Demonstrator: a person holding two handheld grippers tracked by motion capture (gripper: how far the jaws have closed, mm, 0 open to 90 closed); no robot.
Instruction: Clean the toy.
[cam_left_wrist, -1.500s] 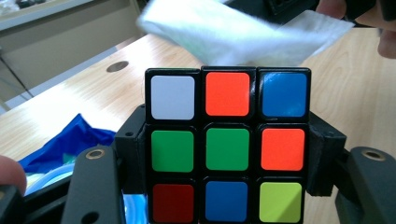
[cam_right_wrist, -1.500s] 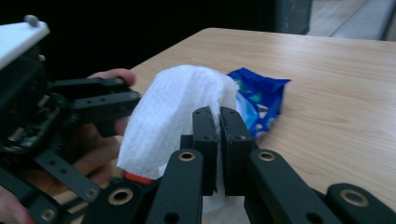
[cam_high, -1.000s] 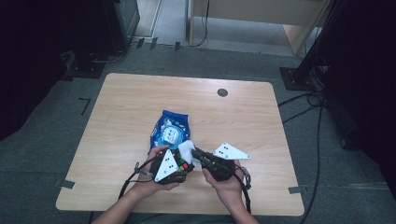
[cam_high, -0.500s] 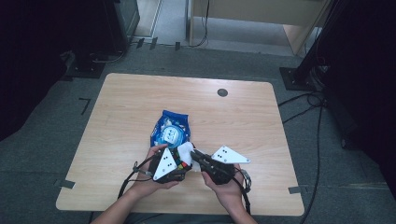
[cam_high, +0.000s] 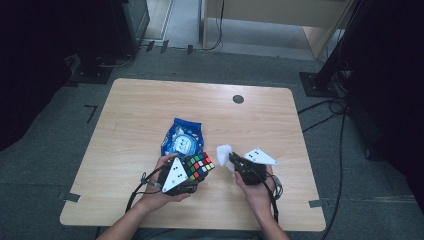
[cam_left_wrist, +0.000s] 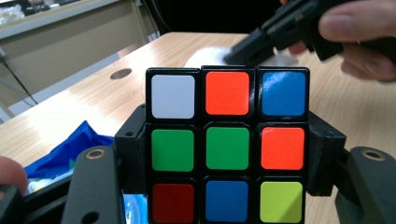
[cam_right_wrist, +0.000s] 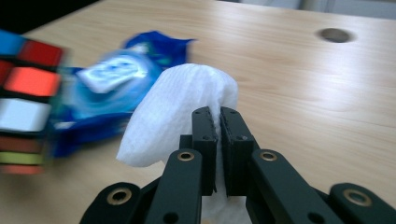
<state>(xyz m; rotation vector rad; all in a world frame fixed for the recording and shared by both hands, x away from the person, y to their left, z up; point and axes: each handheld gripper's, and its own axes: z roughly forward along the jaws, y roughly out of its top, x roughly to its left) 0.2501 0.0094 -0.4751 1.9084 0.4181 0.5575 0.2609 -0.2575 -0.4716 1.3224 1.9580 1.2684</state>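
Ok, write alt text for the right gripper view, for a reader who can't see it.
The right gripper, jaws shut, pinches a folded white wipe above a light wooden table. Behind it lies a blurred blue wipes packet. A multicoloured puzzle cube shows at the left edge.

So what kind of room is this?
Probably a lab or workshop for recording: a lone wooden table on grey carpet, cables trailing over the floor, dark equipment stands around it.

The blue packet (cam_high: 182, 139) blocks the middle; the table (cam_high: 140, 105) beyond it seems open for passing.
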